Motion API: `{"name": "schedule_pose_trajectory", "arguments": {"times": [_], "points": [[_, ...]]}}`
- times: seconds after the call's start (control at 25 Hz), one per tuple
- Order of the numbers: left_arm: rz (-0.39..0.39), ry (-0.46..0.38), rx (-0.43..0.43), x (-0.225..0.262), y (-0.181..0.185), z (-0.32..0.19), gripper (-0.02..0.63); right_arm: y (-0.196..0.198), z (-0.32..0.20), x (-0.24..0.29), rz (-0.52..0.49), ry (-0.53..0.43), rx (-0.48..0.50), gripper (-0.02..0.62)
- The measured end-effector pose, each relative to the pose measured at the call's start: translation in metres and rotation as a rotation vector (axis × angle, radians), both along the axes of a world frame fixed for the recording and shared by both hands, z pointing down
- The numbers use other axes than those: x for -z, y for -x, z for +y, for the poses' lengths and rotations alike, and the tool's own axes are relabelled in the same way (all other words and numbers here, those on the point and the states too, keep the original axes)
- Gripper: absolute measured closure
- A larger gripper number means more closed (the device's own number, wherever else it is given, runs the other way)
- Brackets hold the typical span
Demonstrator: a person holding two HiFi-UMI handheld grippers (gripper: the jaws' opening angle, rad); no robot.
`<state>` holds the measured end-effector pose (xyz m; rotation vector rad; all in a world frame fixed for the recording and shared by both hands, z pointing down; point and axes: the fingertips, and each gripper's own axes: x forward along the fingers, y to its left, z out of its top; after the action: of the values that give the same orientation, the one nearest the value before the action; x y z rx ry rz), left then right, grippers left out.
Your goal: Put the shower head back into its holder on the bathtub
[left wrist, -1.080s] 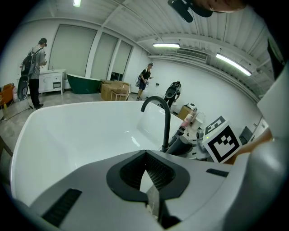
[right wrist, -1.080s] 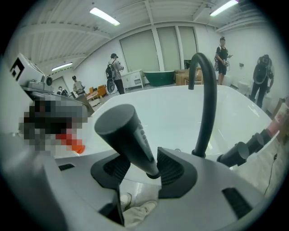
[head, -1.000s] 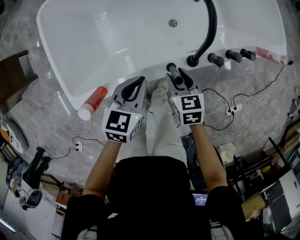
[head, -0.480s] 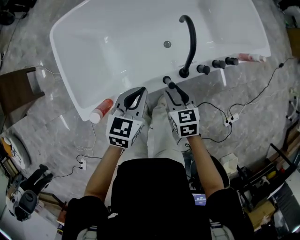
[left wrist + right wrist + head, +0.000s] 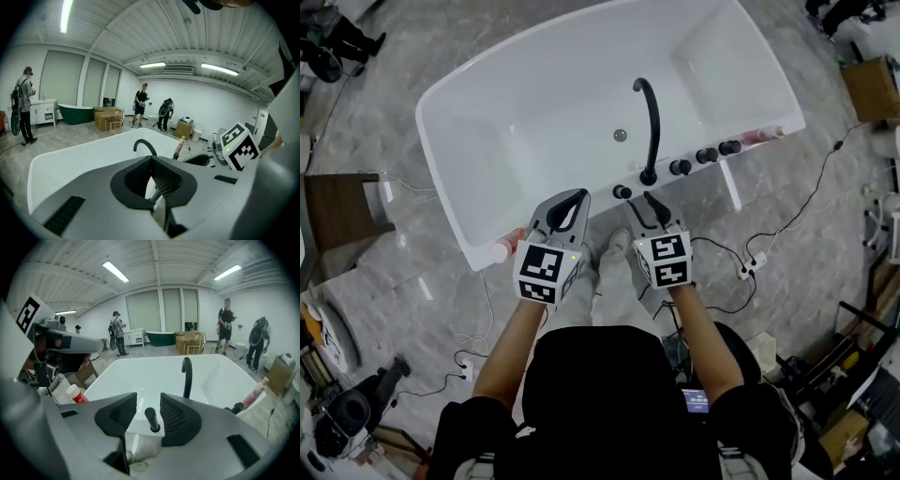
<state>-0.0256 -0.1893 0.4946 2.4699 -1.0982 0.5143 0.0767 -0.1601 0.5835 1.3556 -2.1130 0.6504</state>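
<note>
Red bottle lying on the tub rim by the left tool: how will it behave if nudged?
Likely rolls: the red bottle lies on its side, round-bodied, on the smooth glossy rim of the bathtub. It sits near the outer edge, so a push could send it over. Probably light plastic; fill level can't be seen.

I get bright, even light. The long white ceiling strip lights [image 5: 220, 69] burn above and ahead of the left gripper [image 5: 152, 159], blown out to white. The glossy white oval bathtub [image 5: 478, 169] ahead of it shows a soft sheen, and the polished grey marble floor [image 5: 441, 309] beside it carries pale streaks of glare. Shadows are faint. Both gripper views bend hard and blacken at the corners; the gripper's grey body near the lens is soft.
</note>
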Motion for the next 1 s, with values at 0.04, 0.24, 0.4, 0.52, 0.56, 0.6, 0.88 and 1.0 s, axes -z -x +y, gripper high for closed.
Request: {"name": "schedule_pose_trajectory", "arguments": {"times": [0.04,0.24,0.4,0.52,0.56,0.6,0.88,1.0], "points": [[0.004,-0.016,0.001,0.011,0.001,0.002,0.592,-0.002,-0.001,0.013,-0.002,-0.021,-0.009,0.437],[0.038,-0.058,0.049,0.051,0.007,0.006,0.592,-0.013,-0.006,0.065,-0.028,-0.099,-0.053,0.482],[0.039,-0.102,0.049,0.077,0.008,0.009,0.592,-0.022,-0.008,0.101,-0.048,-0.158,-0.105,0.520],[0.033,-0.142,0.043,0.097,0.010,0.017,0.592,-0.028,-0.005,0.132,-0.073,-0.209,-0.141,0.543],[0.037,-0.151,0.043,0.105,0.010,0.019,0.592,-0.029,-0.004,0.143,-0.077,-0.227,-0.149,0.551],[0.043,-0.157,0.042,0.112,0.011,0.020,0.592,-0.030,-0.003,0.153,-0.079,-0.244,-0.154,0.554],[0.061,-0.225,0.024,0.158,0.017,0.022,0.592,-0.027,-0.002,0.221,-0.068,-0.361,-0.159,0.571],[0.072,-0.264,0.010,0.180,0.017,0.025,0.592,-0.025,0.001,0.247,-0.068,-0.411,-0.165,0.571]]}}
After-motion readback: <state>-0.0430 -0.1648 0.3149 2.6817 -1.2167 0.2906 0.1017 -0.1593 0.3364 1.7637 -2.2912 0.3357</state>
